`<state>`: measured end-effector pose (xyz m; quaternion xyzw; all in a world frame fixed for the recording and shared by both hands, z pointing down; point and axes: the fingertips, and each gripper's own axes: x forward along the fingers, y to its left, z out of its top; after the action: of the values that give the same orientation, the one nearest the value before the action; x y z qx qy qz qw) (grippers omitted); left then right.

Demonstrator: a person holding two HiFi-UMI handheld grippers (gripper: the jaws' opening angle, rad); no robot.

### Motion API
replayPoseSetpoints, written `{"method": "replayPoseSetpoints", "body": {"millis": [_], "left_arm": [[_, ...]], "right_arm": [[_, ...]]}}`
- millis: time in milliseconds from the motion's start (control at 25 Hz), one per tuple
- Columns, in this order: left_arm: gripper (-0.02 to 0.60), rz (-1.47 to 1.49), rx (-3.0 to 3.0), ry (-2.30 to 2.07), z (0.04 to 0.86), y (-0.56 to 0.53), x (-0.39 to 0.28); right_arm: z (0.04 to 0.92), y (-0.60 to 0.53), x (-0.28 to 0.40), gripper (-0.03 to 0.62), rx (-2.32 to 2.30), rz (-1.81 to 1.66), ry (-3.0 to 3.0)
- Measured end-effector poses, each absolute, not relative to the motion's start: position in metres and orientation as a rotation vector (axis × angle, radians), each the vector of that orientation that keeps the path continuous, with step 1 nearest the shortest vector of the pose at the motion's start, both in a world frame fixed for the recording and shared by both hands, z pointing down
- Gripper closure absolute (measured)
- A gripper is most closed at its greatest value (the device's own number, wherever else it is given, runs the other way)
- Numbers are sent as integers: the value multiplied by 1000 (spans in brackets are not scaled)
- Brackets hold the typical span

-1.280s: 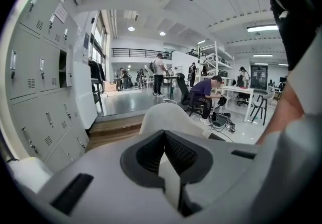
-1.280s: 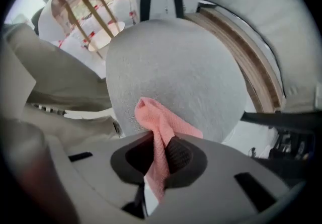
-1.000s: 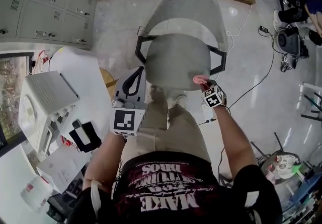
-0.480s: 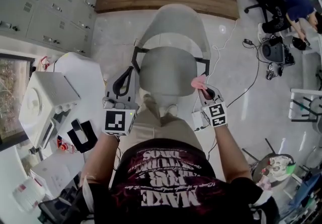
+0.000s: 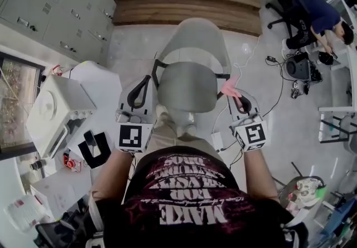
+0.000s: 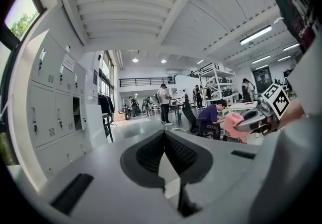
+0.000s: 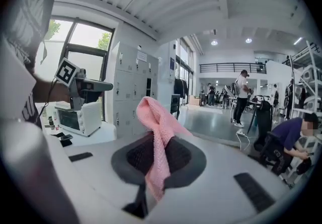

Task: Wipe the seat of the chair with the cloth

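Observation:
The grey chair stands in front of me in the head view, its seat point(image 5: 188, 86) below the curved backrest point(image 5: 192, 40). My right gripper point(image 5: 235, 94) hangs beside the seat's right edge, off the seat, shut on a pink cloth point(image 5: 228, 86). In the right gripper view the cloth point(image 7: 160, 132) sticks up and drapes out from between the jaws of the right gripper point(image 7: 159, 143). Left of the seat, my left gripper point(image 5: 147, 79) is shut and holds nothing, as the left gripper view point(image 6: 164, 136) confirms. Neither gripper view shows the chair.
A white table point(image 5: 100, 88) at my left carries a white oven point(image 5: 56, 108) and a black device point(image 5: 93, 149). Grey lockers point(image 5: 50, 1) and a wooden platform point(image 5: 189, 1) lie beyond. At the right, cables point(image 5: 262, 46) cross the floor, where a person point(image 5: 318, 13) bends over equipment.
Both grippers have drawn back from the chair. The right one carried the pink cloth off the seat's right front edge to a spot beside it. The head view rose.

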<state>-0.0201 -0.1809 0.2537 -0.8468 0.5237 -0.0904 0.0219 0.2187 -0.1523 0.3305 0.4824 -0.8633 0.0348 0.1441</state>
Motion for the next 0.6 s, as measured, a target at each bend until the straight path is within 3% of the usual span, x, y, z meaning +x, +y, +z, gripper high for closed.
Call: {"method": "replayPoseSetpoints", "body": {"millis": [600], "left_arm": [[575,-233,-2697,1498,234,-198,-57]], "right_arm": [[290,-153,171,566,1554,94,-2439]]}}
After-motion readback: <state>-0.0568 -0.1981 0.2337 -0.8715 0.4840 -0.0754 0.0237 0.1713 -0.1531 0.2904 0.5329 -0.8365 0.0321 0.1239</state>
